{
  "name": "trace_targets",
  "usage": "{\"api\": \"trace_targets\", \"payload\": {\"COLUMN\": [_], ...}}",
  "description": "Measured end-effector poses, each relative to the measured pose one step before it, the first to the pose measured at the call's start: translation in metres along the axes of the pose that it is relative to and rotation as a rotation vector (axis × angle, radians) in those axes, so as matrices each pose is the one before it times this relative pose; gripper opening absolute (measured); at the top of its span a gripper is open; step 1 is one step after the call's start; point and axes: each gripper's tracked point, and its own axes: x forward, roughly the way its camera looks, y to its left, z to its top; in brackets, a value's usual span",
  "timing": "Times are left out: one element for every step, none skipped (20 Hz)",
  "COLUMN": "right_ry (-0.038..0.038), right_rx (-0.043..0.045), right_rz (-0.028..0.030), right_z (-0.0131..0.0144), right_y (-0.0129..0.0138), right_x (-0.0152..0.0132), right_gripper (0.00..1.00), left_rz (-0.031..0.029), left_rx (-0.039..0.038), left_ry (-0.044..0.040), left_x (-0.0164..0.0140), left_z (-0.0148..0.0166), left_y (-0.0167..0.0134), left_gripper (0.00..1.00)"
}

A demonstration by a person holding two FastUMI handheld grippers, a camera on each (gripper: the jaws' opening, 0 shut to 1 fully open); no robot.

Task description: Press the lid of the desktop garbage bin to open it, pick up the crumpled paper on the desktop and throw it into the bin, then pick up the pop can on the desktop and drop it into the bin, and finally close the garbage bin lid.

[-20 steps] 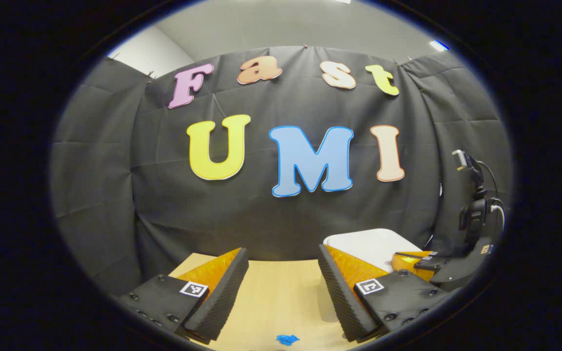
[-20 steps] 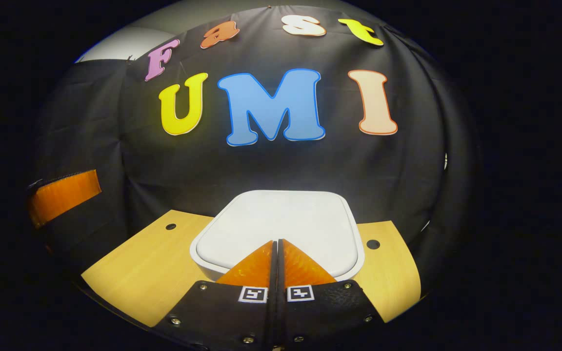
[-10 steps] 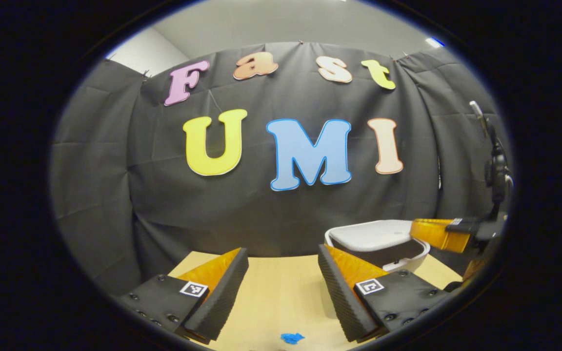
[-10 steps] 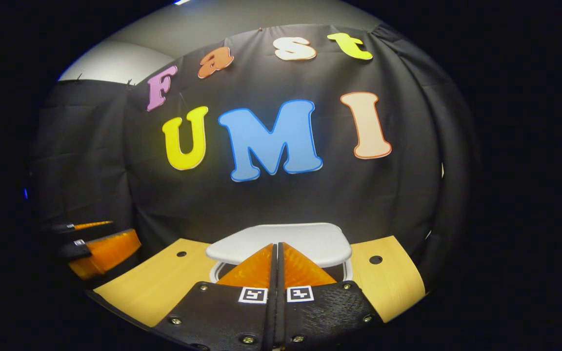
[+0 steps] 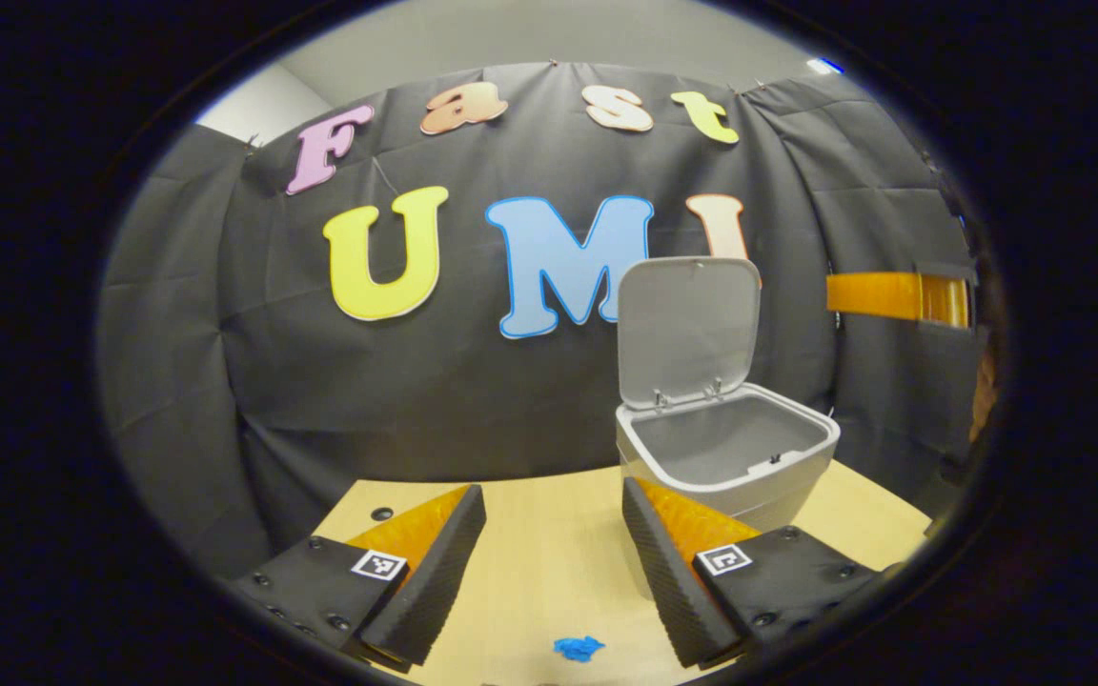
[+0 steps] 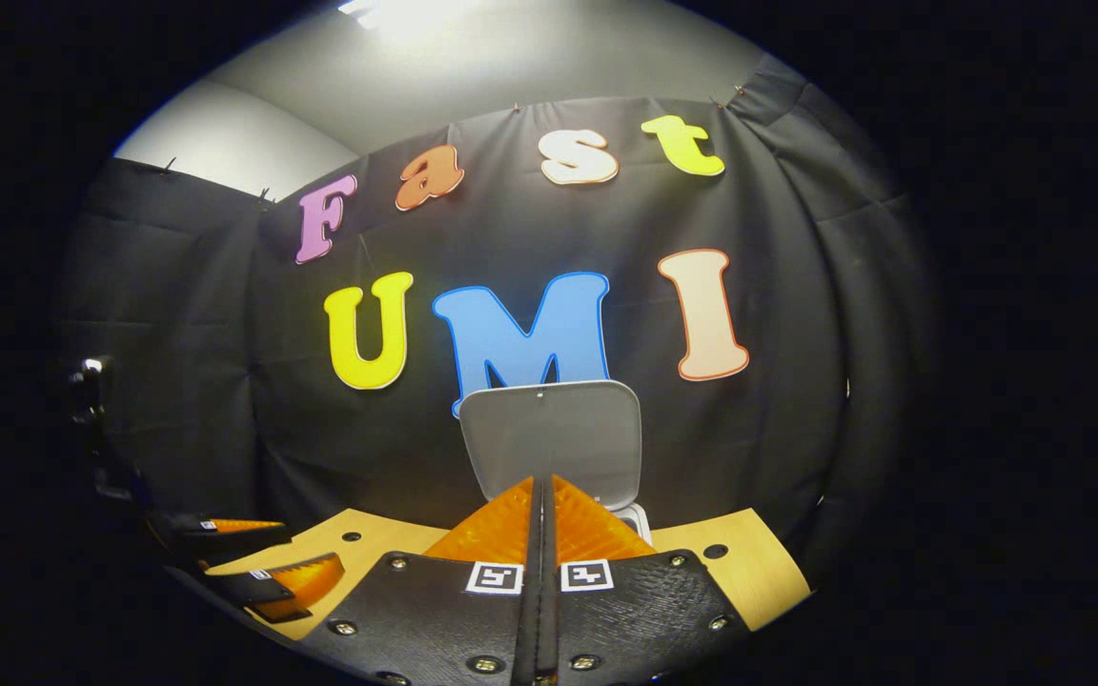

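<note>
In the left gripper view the left gripper (image 5: 549, 562) hangs low over the counter (image 5: 530, 553) with its fingers spread wide apart and nothing between them. At about 6 o'clock from it a small blue scrap (image 5: 578, 648) lies on the wood. At about 2 o'clock, just beyond the right-hand finger, stands the garbage bin (image 5: 725, 467), its lid (image 5: 687, 329) tipped up near upright against the booth wall and its mouth open and apparently empty.

In the right gripper view the right gripper (image 6: 539, 534) has its fingers pressed together, holding nothing, and points straight at the raised lid at 12 o'clock.

Judging from this, the first step looks done: the bin stands open. The crumpled paper and the pop can cannot be placed from these views, so both pick-ups, both drops and the closing of the lid appear to remain.

For room, the bin sits toward the far edge of the counter near the wall, with bare wood on the near side and around it. The upright lid blocks approach from behind, so drops likely come from the front or above.
</note>
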Motion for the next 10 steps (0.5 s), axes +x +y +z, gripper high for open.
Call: {"api": "trace_targets", "payload": {"right_ry": [-0.00591,-0.00338,0.00199,0.00474,0.00559,0.00607,0.00073,-0.00178,-0.00215,-0.00297], "right_rx": [-0.00105,-0.00063,-0.00123,-0.00443,-0.00567,-0.00498,-0.00048,0.00437,0.00489,-0.00002], "right_rz": [0.00064,0.00122,-0.00005,-0.00429,-0.00190,-0.00703,-0.00633,-0.00097,-0.00191,-0.00726], "right_z": [0.00100,0.00256,0.00099,-0.00257,-0.00146,-0.00198,0.00144,-0.00062,0.00119,-0.00050], "right_y": [-0.00133,0.00123,0.00025,-0.00141,-0.00091,-0.00067,-0.00139,-0.00022,0.00059,-0.00210], "right_x": [-0.00059,-0.00182,-0.00138,-0.00158,-0.00089,-0.00228,-0.00228,-0.00087,-0.00255,-0.00146], "right_gripper": [0.04,0.07,0.16,0.23,0.41,0.58,0.63,0.64,0.68,0.68], "left_rz": [-0.00709,-0.00841,-0.00598,-0.00372,-0.00138,-0.00202,-0.00201,-0.00191,-0.00196,-0.00157], "left_rx": [-0.00524,-0.00909,-0.01099,-0.01073,-0.00699,-0.00469,-0.00267,-0.00032,-0.00061,-0.00367], "left_ry": [0.01666,0.02133,0.02248,0.02212,0.02210,0.02292,0.02470,0.02697,0.02865,0.02908], "left_x": [0.00208,0.00297,0.00247,0.00292,0.00303,0.00370,0.00335,0.00386,0.00455,0.00442], "left_z": [-0.01053,-0.01298,-0.01199,-0.01234,-0.01235,-0.01365,-0.01474,-0.01616,-0.01563,-0.01570], "left_y": [-0.00111,-0.00105,-0.00037,0.00000,0.00066,0.00078,0.00034,0.00096,0.00091,0.00073], "left_gripper": [0.98,0.95,0.99,0.95,0.98,0.92,0.99,0.98,0.99,0.95]}}
